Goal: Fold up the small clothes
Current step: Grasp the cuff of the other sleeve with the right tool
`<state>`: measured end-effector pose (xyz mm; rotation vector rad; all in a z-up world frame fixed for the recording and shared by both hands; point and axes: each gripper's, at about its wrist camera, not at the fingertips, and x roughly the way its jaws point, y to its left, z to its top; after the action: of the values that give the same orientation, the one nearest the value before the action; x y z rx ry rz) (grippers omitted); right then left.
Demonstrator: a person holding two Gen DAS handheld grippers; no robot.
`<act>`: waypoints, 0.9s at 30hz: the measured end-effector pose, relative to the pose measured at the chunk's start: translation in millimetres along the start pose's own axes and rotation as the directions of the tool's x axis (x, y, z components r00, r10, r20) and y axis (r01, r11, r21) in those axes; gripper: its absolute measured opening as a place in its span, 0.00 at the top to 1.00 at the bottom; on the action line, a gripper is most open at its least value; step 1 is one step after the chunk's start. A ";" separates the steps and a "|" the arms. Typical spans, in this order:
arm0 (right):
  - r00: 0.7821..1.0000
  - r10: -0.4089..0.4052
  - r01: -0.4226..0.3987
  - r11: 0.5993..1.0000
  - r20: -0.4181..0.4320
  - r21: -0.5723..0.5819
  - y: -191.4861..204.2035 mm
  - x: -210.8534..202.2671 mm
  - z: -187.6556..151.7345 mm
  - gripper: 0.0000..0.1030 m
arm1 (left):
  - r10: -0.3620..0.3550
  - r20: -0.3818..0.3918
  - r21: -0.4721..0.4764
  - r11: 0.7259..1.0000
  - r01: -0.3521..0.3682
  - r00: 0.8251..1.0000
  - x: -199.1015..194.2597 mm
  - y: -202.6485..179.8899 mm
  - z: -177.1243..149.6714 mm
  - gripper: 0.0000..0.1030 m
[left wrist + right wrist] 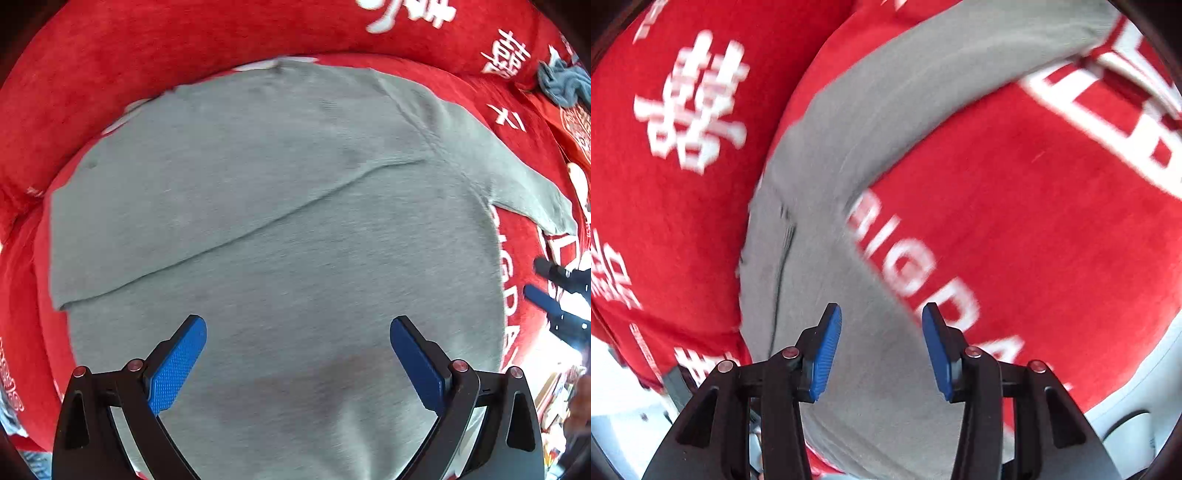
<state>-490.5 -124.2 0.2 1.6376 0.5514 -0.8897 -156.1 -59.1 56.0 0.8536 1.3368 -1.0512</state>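
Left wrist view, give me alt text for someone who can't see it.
A grey sweater lies spread flat on a red blanket with white lettering, one sleeve folded across its body and the other stretching right. The open left claw hovers over its lower part, holding nothing. The right claw shows at the right edge, and a crumpled blue-grey cloth lies top right.

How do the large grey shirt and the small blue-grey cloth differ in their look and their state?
The large grey knit shirt is spread nearly flat, one sleeve folded across its body; the small blue-grey cloth is crumpled in a heap. The shirt fills most of the left wrist view; the cloth is a small patch at the far edge. The shirt is pale grey; the cloth looks bluer. Both lie on the red printed blanket.
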 end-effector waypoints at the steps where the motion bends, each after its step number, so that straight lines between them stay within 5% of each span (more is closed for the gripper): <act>1: 1.000 0.005 -0.006 1.000 0.025 0.017 -5.8 -5.9 6.9 0.52 | -0.007 -0.006 0.008 1.000 0.007 1.000 2.0 -6.6 2.9 0.03; 13: 0.972 -0.002 -0.045 0.979 0.234 0.197 -81.8 -54.7 94.1 0.48 | -0.019 0.018 0.062 0.998 0.018 1.000 16.6 -54.3 38.7 0.03; 27: 0.928 0.149 -0.267 0.906 0.343 0.330 -111.9 -41.5 138.6 0.48 | -0.025 0.083 0.008 1.000 0.025 0.996 24.8 -77.5 68.9 0.03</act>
<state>-636.0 -224.9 -45.8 1.8045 -0.0220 -1.1098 -207.3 -151.8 43.8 0.7910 1.2774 -1.0998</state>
